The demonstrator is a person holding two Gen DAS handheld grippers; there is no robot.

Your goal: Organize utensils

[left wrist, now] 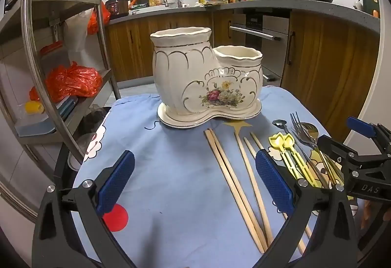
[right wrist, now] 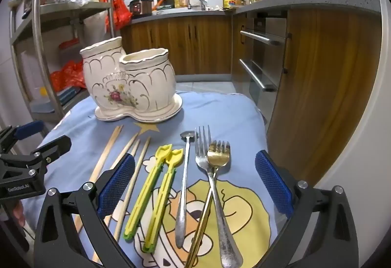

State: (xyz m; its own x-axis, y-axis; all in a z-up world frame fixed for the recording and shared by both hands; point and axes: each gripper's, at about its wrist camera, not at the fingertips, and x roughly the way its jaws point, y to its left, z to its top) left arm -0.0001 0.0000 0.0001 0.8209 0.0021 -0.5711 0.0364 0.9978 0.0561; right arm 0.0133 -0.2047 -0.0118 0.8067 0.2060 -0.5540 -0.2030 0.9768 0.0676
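A white ceramic double utensil holder (left wrist: 207, 80) with a flower print stands at the far side of the blue cloth; it also shows in the right wrist view (right wrist: 132, 87). Several wooden chopsticks (left wrist: 232, 177) (right wrist: 107, 153) lie before it. To their right lie yellow plastic chopsticks (right wrist: 156, 185), a small silver spoon (right wrist: 184, 185), a silver fork (right wrist: 215, 194) and a gold fork (right wrist: 217, 158). My left gripper (left wrist: 194, 182) is open and empty above the cloth beside the wooden chopsticks. My right gripper (right wrist: 195, 185) is open and empty over the metal utensils.
A metal shelf rack (left wrist: 61, 60) with orange bags stands to the left of the table. Wooden kitchen cabinets (right wrist: 317, 84) and an oven stand behind and to the right. The blue cloth (left wrist: 158, 170) covers the table.
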